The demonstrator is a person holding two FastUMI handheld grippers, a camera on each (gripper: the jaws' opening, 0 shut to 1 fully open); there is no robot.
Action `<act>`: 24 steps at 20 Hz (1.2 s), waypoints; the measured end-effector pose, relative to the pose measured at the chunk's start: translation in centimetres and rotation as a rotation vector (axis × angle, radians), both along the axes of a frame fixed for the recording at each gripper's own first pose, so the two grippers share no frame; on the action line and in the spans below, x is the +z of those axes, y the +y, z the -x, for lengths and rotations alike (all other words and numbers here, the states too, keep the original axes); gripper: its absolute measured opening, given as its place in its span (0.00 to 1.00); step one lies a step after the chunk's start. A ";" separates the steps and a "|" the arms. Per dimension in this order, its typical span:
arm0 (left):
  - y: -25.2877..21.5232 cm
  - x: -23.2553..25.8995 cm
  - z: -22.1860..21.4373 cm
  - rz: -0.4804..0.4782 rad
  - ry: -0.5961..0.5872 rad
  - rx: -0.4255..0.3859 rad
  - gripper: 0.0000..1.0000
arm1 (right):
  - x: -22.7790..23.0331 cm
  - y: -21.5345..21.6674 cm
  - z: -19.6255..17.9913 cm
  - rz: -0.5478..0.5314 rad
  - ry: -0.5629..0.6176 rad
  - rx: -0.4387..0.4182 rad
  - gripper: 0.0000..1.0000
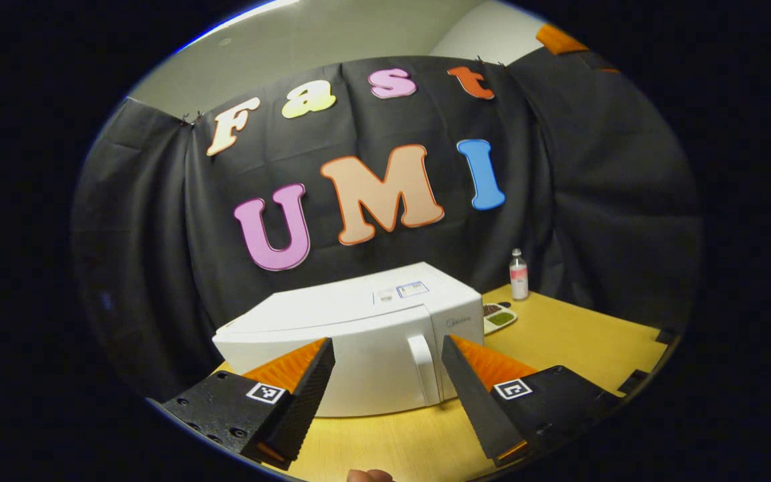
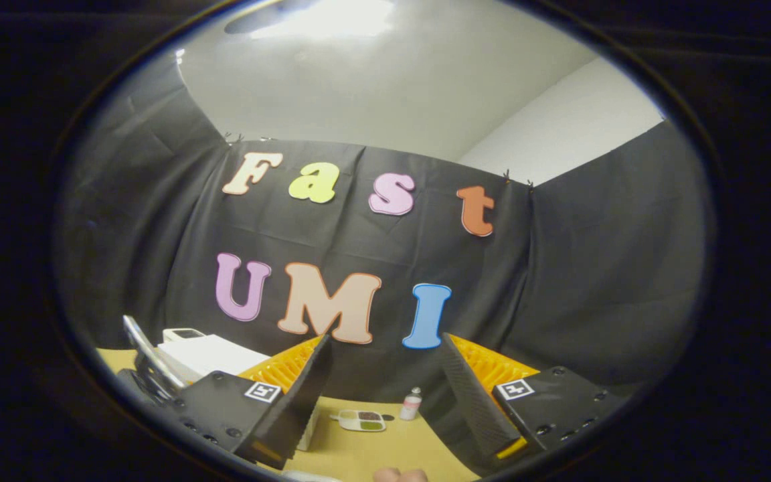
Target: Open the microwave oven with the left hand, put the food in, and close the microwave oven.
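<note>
The white microwave oven [image 1: 352, 335] is sitting shut on the yellow table [image 1: 559, 335], and its vertical door handle [image 1: 423, 368] is standing upright dead ahead of the left gripper [image 1: 389, 375], at about one o'clock from the midpoint between the fingers, still apart from them. That gripper is spread wide and carrying nothing; the handle's long axis is running up and down, so the fingers are lining up to straddle it from either side. I judge the left hand is clearly the nearer one for the pull. Out at three o'clock from the oven, the food tray [image 1: 498, 316] with its green and dark portions is waiting, a small bottle [image 1: 519, 274] just beyond it. In the right gripper view, the right gripper [image 2: 385, 395] is gaping open too, empty, with the tray [image 2: 361, 420] lying on the table low between its fingers, well apart.
</note>
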State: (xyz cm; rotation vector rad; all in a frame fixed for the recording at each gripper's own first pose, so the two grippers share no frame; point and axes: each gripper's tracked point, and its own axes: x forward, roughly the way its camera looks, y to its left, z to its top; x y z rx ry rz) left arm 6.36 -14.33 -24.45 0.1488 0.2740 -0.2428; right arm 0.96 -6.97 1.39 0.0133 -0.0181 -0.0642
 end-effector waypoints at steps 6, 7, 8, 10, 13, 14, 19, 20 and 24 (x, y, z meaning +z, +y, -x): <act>-2.0 -6.3 -2.7 -0.001 0.125 -0.006 0.97 | -0.2 -1.5 1.5 -0.024 0.045 -0.037 1.00; -2.1 -7.3 -3.0 0.001 0.152 -0.003 0.97 | 0.0 -1.8 1.8 -0.028 0.044 -0.044 1.00; -2.1 -8.0 -3.3 0.006 0.173 0.006 0.98 | 0.0 -2.1 2.0 -0.027 0.045 -0.052 1.00; -2.1 -9.1 -3.7 0.013 0.208 0.017 0.98 | -0.1 -2.7 2.4 -0.013 0.054 -0.067 0.96; -2.6 -10.2 -3.9 0.014 0.242 0.007 0.96 | -0.4 -3.5 2.9 0.000 0.069 -0.088 0.96; -2.9 -10.2 -4.0 0.017 0.240 0.003 0.93 | -0.5 -3.8 3.0 0.001 0.073 -0.094 0.96; -3.9 -10.9 -4.2 0.014 0.267 -0.019 0.39 | -0.8 -4.1 2.8 -0.012 0.085 -0.098 0.97; -4.0 -10.7 -4.2 0.020 0.263 -0.018 0.30 | -0.9 -4.1 3.0 -0.010 0.085 -0.098 0.97; -4.0 -10.8 -4.3 0.094 0.272 -0.020 0.20 | -1.3 -4.1 3.0 -0.017 0.095 -0.092 0.96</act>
